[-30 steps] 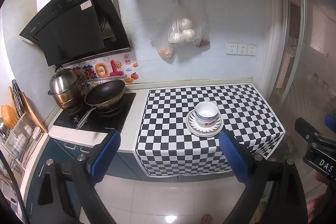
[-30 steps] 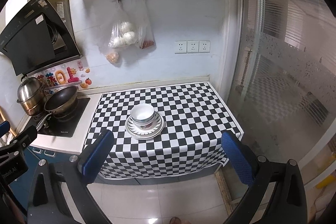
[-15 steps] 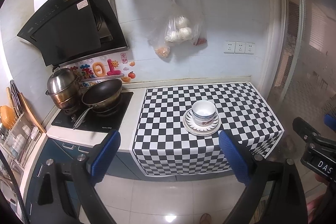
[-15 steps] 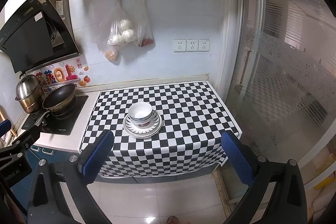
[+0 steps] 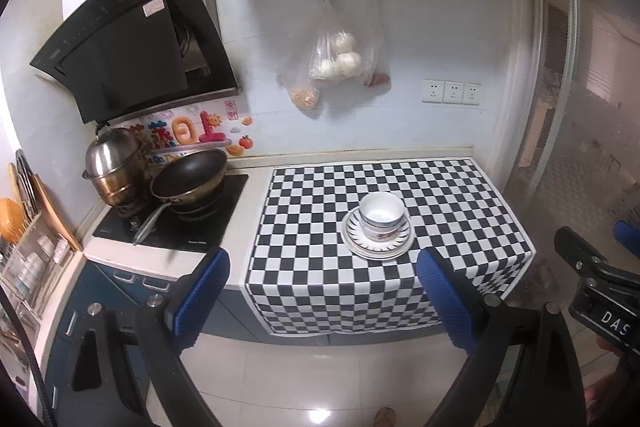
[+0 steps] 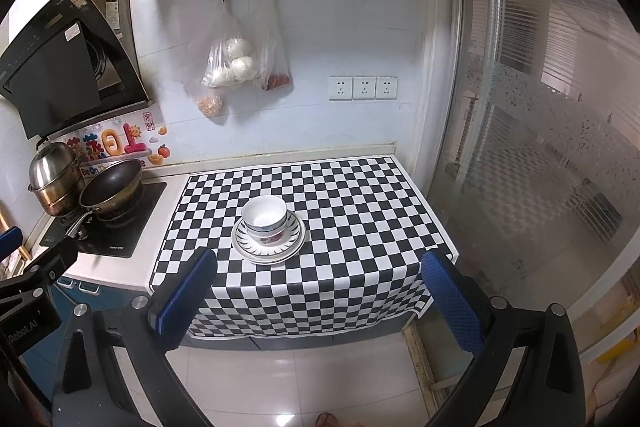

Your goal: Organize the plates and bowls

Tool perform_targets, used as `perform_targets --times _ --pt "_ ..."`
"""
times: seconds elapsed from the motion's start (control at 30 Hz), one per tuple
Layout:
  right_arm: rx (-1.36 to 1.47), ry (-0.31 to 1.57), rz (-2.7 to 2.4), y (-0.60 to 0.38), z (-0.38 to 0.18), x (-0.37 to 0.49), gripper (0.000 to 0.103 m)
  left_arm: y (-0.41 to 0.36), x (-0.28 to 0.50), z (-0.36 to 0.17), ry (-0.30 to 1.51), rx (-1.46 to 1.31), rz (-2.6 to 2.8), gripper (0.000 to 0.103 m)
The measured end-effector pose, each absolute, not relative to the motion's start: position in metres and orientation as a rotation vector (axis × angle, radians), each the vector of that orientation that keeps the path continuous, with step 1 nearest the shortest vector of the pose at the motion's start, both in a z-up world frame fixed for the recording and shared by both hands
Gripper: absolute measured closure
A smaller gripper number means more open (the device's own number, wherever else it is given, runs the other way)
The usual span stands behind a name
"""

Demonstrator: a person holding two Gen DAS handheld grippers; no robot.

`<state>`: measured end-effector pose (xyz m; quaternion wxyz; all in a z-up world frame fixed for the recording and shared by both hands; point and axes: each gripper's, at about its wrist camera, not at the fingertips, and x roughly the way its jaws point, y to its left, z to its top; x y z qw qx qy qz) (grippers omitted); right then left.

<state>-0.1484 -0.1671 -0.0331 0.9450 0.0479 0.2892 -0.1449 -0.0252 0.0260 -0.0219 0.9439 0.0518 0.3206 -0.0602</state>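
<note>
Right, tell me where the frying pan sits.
In both views the frying pan is at the left, on the black cooktop, beside the steel pot and left of the checkered cloth.

Dish rack [image 5: 28, 267] cut off at left edge.

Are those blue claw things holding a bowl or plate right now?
No. Both the left gripper and right gripper have open, empty jaws; the bowls sit stacked on the plates, untouched.

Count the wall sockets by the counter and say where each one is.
3: left socket, middle socket and right socket, side by side on the tiled wall above the checkered cloth.
</note>
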Motion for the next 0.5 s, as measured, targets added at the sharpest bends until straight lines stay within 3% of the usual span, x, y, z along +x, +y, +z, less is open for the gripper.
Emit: perform_targets --times 0.5 --pt "0.102 0.586 -0.294 -0.181 -0.034 -0.147 0.0 0.018 -0.029 -0.02 0.646 0.108 -0.116 0.007"
